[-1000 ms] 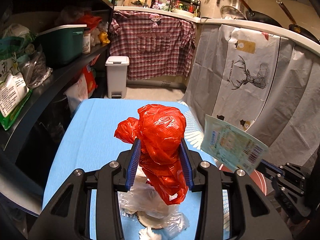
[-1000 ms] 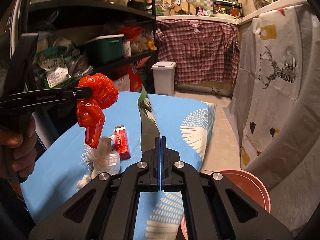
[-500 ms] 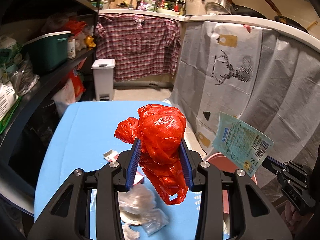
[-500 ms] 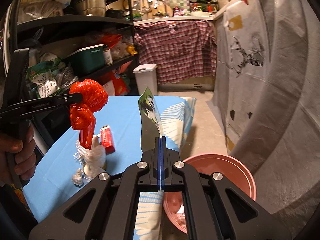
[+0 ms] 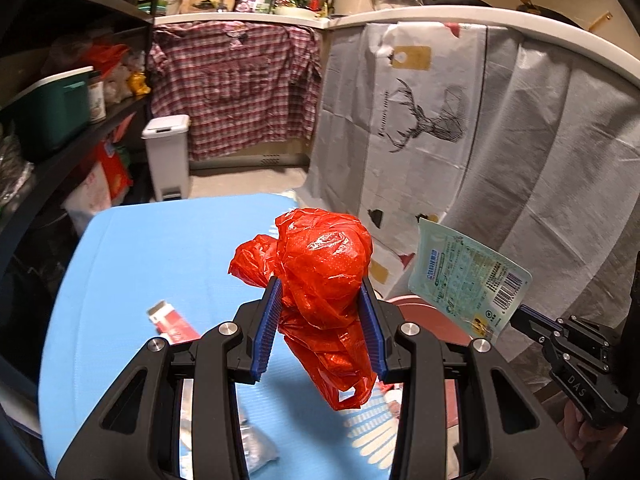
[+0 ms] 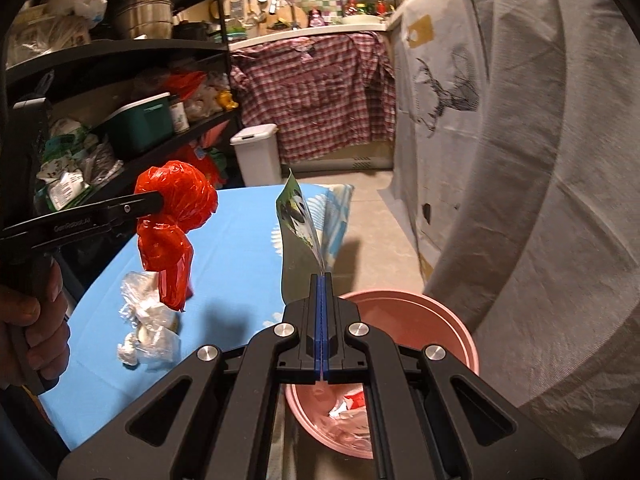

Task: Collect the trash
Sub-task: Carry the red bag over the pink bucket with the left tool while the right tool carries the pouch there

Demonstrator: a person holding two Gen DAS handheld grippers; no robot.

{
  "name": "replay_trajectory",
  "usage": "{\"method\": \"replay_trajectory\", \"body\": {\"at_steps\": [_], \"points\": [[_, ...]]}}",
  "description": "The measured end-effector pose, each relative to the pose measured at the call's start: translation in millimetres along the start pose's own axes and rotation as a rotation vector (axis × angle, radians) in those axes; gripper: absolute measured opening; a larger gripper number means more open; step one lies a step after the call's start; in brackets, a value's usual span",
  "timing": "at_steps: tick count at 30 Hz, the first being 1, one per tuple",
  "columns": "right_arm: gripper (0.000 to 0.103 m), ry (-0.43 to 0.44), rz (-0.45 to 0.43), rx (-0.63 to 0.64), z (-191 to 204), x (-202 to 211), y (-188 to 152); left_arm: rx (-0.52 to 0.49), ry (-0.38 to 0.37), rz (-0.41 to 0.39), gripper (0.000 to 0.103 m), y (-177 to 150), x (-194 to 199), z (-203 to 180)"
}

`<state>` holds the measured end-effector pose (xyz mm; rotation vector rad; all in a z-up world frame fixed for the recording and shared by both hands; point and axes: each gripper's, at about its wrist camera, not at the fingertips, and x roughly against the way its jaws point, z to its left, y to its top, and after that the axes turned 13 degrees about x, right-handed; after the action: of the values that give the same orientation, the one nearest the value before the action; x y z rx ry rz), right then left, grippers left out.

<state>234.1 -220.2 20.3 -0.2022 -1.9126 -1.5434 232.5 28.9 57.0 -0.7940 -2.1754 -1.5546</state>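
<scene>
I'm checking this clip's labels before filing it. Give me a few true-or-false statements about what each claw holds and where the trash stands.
1. The left claw grips a crumpled red plastic bag. True.
2. The right claw is open and empty. False: it is shut on a flat printed wrapper.
3. The pink basin is empty. False: scraps lie in it.
4. Clear plastic wrap lies on the blue tablecloth. True.
5. The white pedal bin sits on the table. False: it stands on the floor.

We see a glossy crinkled red plastic bag (image 5: 324, 276), a shiny printed foil pouch (image 5: 468, 280), a smooth pink plastic basin (image 6: 404, 320), a matt blue bench (image 5: 160, 256) cover
</scene>
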Motion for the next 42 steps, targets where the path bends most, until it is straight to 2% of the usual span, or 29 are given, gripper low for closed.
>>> {"method": "replay_trajectory", "body": {"at_steps": [8, 18, 29, 42], "points": [[0.0, -0.062, 0.043, -0.05, -21.6, -0.8, -8.2, -0.001, -0.062, 0.048, 0.038, -7.9, -21.6, -19.7], [0.0, -0.094, 0.105, -0.115, -43.5, -10.6, -21.2, -0.021, -0.139, 0.111, 0.038, -16.9, -49.8, -49.0], [0.0, -0.118, 0.159, -0.146, -53.2, -22.3, -26.8, -0.083, -0.148, 0.161, 0.038, -31.7, -76.4, -71.9], [0.0, -0.136, 0.174, -0.146, -56.2, -27.1, -28.6, -0.13, -0.148, 0.188, 0.039, -41.3, -89.4, -87.3]]}}
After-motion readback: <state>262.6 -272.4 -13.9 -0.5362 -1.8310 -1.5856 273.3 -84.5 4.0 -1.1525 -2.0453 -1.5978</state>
